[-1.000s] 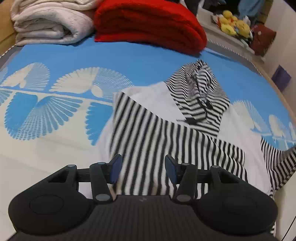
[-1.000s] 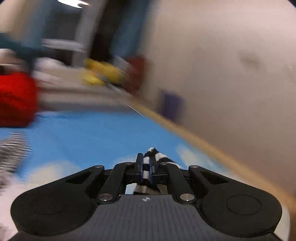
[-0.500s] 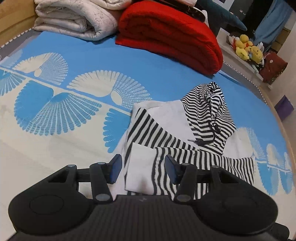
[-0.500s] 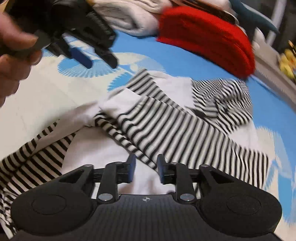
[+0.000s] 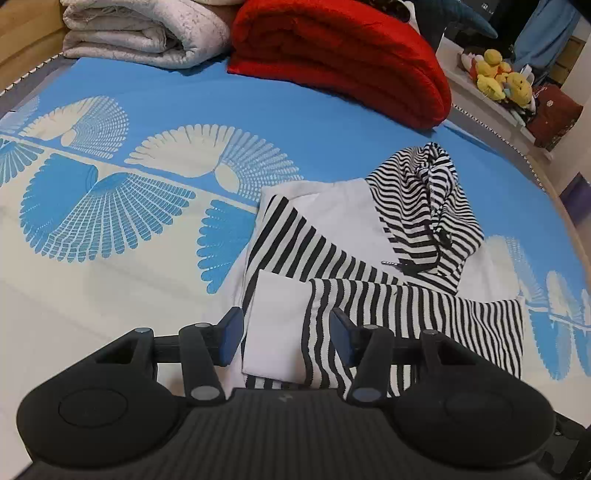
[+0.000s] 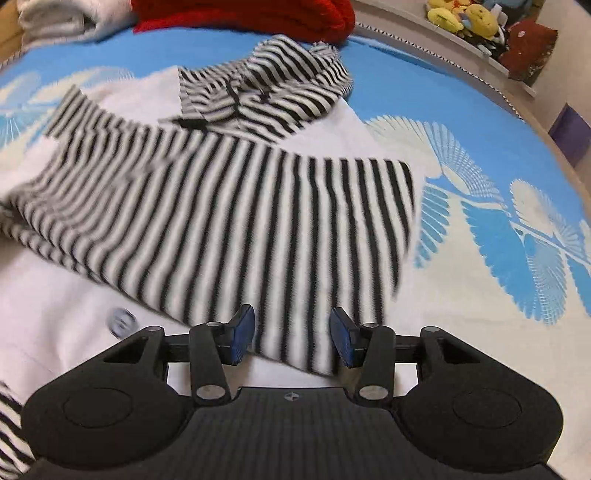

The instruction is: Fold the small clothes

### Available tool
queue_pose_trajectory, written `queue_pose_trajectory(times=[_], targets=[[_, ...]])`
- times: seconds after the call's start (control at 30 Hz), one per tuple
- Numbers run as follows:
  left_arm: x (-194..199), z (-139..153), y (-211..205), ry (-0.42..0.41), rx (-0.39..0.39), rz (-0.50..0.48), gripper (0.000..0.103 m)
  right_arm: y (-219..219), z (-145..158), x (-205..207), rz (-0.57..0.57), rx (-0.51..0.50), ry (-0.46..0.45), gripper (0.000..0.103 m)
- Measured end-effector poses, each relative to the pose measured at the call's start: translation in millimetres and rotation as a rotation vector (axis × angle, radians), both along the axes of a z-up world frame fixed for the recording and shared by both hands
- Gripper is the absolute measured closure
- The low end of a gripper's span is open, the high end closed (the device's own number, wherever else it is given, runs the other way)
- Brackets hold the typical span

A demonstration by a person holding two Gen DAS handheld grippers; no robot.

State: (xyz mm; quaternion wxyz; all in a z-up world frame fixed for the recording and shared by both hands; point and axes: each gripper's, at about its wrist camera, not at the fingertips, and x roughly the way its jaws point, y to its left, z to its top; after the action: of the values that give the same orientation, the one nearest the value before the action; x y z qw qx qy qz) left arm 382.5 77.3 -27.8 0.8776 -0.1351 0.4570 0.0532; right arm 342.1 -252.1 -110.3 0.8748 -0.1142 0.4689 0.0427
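A small white hoodie with black-and-white striped sleeves and hood lies on the blue patterned bedspread. Both striped sleeves are folded across its white body; a white cuff lies near my left gripper, which is open and empty just above it. In the right wrist view the folded striped sleeve stretches across the body, the hood beyond it. My right gripper is open and empty over the sleeve's near edge.
A folded red blanket and a folded grey-white blanket lie at the far end of the bed. Yellow plush toys sit on a shelf at the right. The bed's wooden edge runs along the right.
My right gripper let go of the striped sleeve, which now lies folded across the body, and opened wide. My left gripper stayed open and drew back a little.
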Motion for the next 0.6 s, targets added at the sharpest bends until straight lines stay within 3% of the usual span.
queue_pose_trajectory(times=[0.43, 0.53, 0.6], targets=[[5.1, -4.9, -12.6, 0.008, 0.025, -0.003, 0.047, -37.4, 1.8, -6.0, 0.063, -0.042, 0.065, 0.056], [5.1, -5.1, -16.4, 0.007, 0.028, -0.006, 0.047, -44.6, 3.6, -7.2, 0.064, 0.023, 0.077, 0.069], [5.7, -5.6, -19.5, 0.007, 0.027, -0.011, 0.047, -45.2, 7.5, -8.1, 0.061, 0.053, 0.074, 0.09]])
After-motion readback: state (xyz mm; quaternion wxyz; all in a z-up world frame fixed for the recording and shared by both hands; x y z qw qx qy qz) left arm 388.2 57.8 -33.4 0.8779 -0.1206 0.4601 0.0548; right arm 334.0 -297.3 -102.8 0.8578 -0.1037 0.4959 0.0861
